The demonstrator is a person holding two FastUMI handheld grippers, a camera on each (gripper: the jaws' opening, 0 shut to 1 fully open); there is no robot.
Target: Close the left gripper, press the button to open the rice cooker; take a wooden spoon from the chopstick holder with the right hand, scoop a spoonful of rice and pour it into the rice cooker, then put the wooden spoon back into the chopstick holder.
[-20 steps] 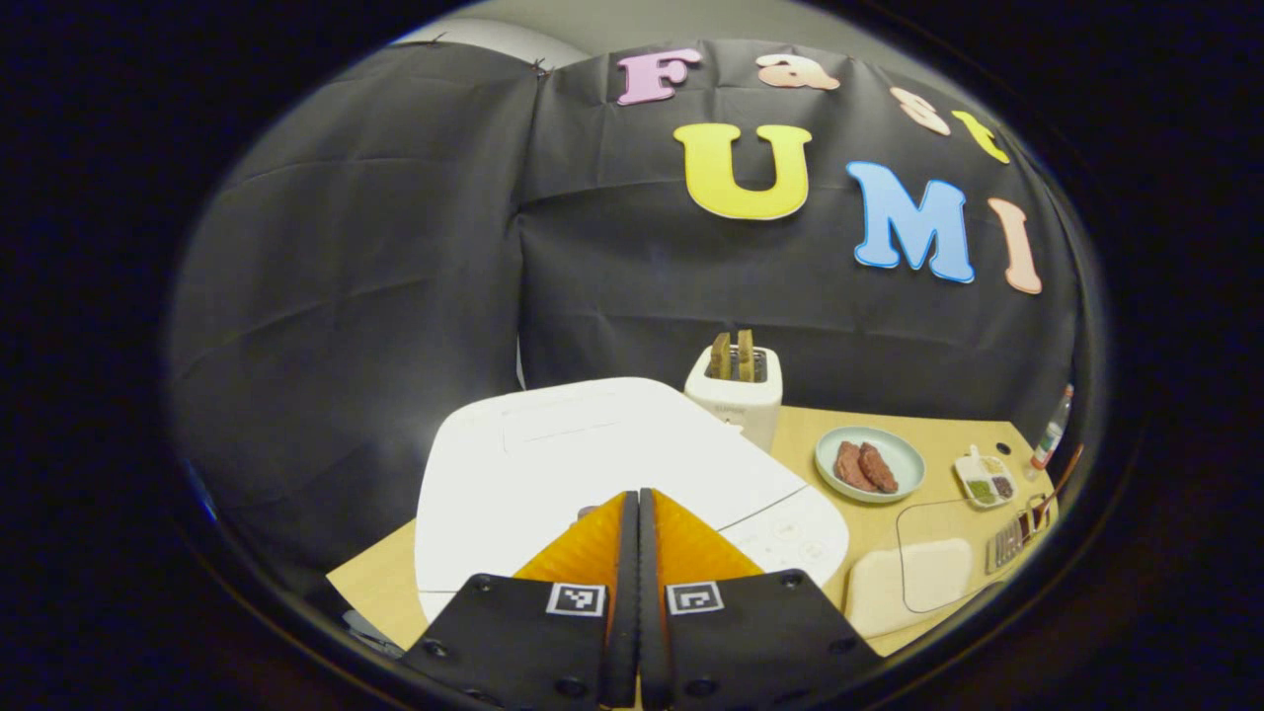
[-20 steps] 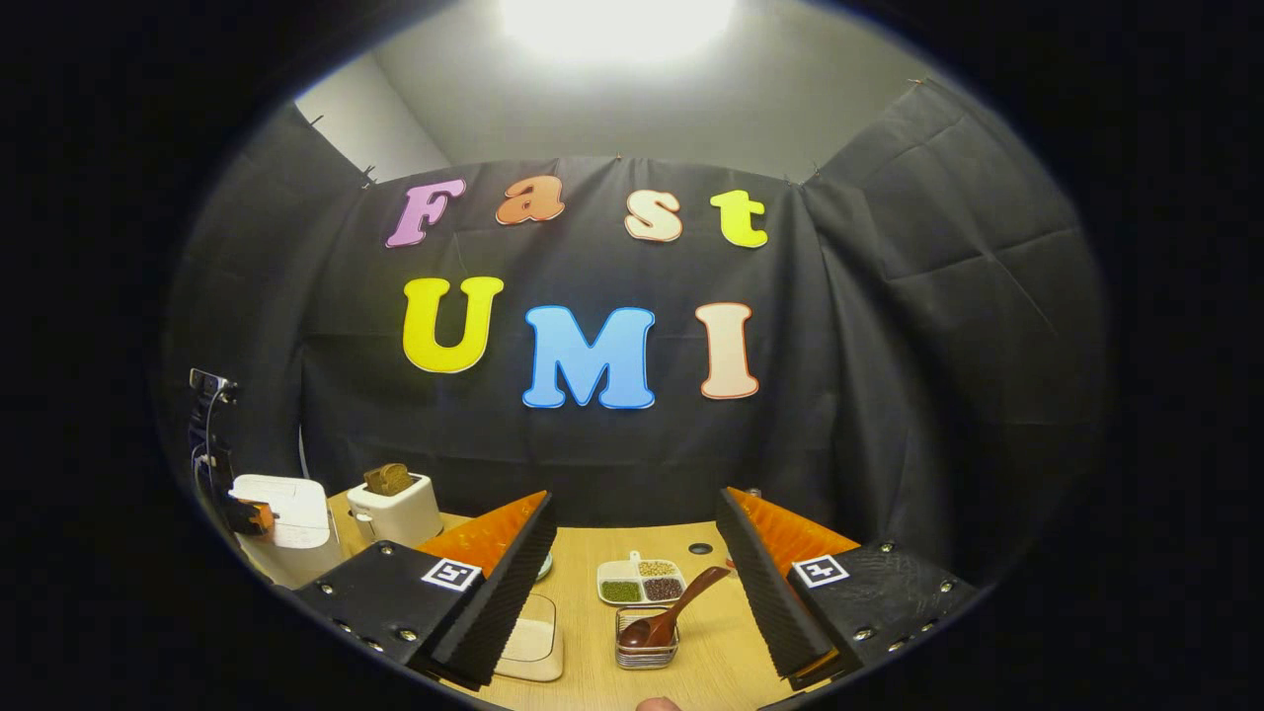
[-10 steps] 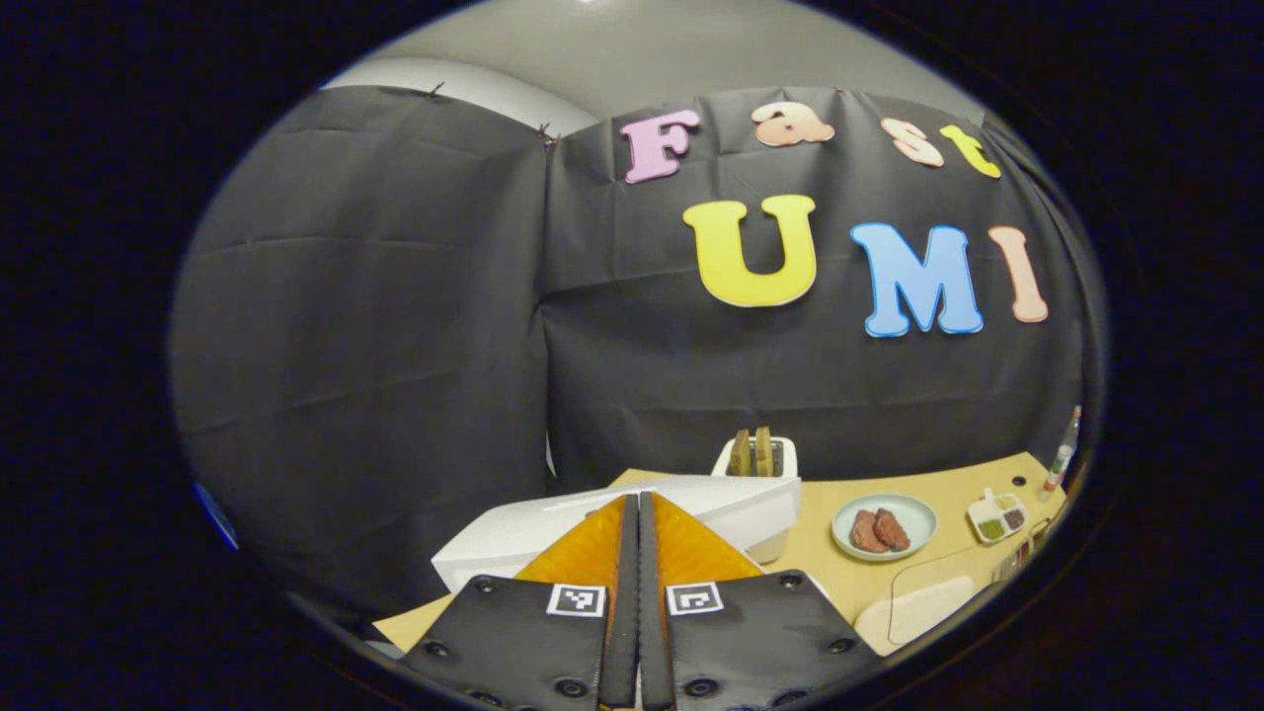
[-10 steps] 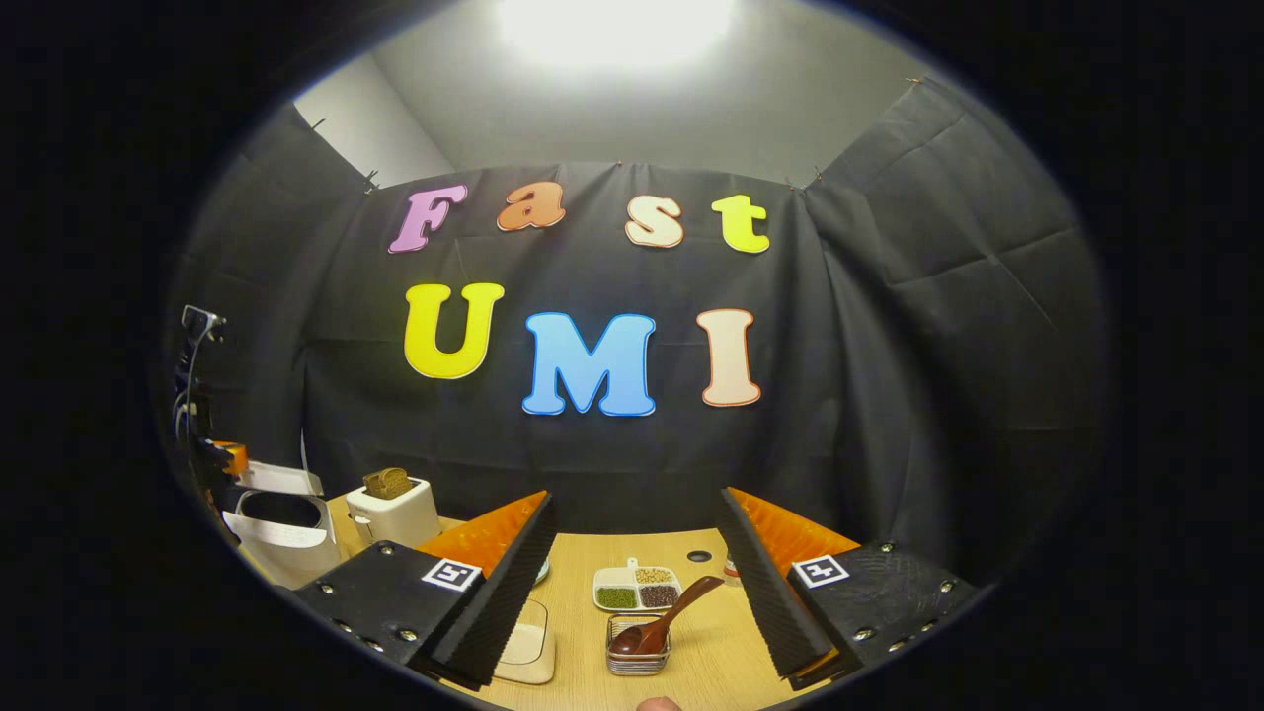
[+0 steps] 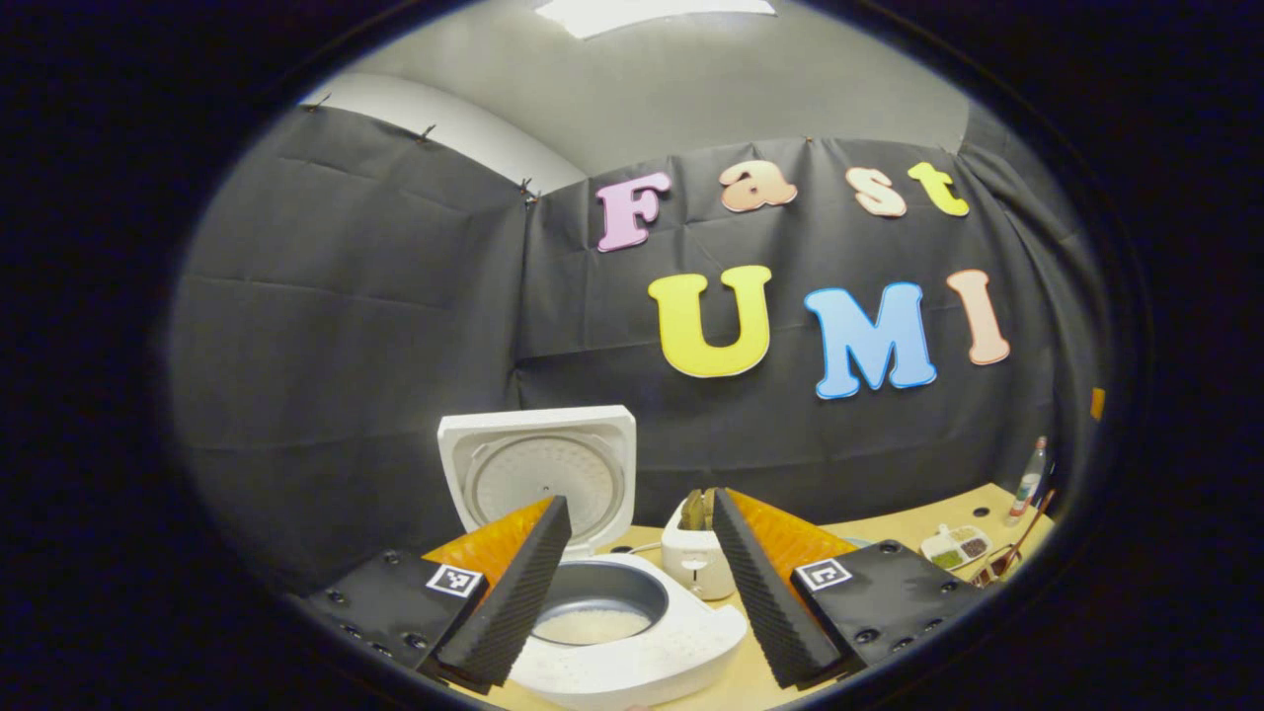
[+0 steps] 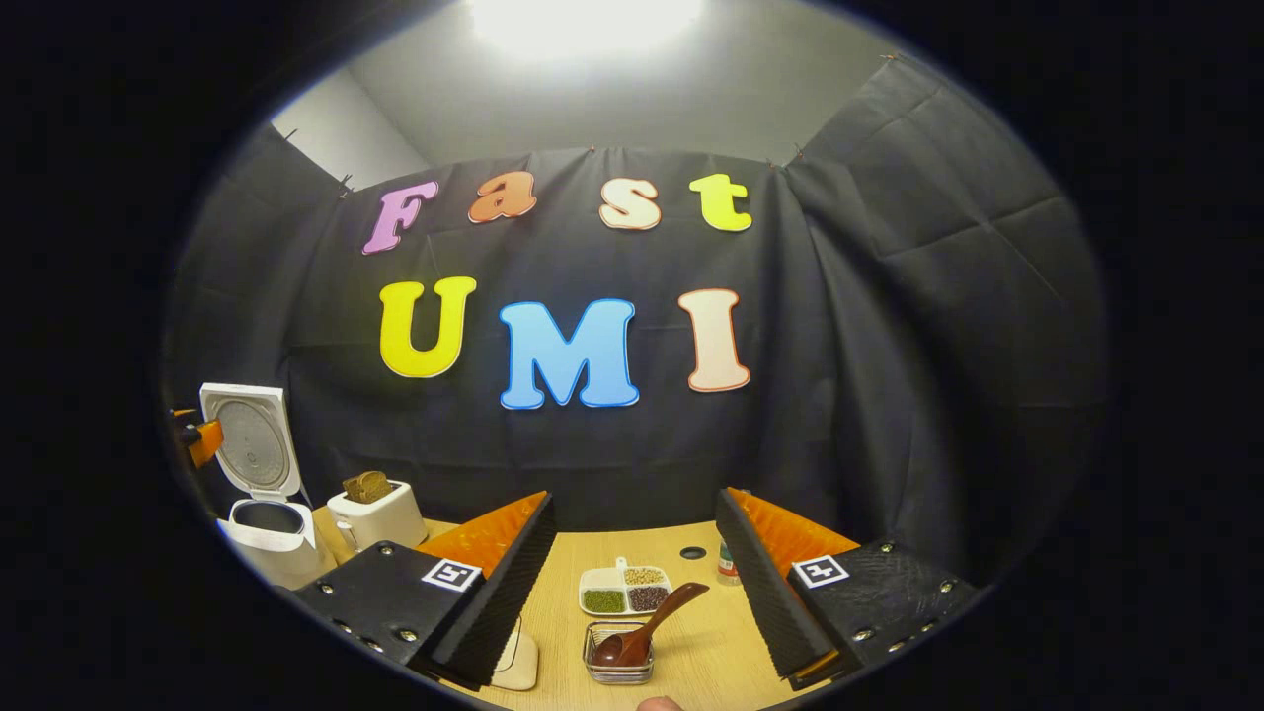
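The white rice cooker stands open, its lid upright and pale grains lying in its grey inner pot. My left gripper is open just in front of the cooker, holding nothing. In the right gripper view the cooker is at the far left, with the left gripper beside its raised lid. A dark wooden spoon leans in the small wire chopstick holder, low between the fingers of my open right gripper, which is short of it.
A white toaster with bread stands right of the cooker on the wooden table. A divided seasoning dish and a small bottle sit behind the holder. A pale flat board lies left of the holder.
The left gripper went from shut on the cooker's top to open and drew back. The lid swung up. The right gripper drifted slightly nearer the holder.
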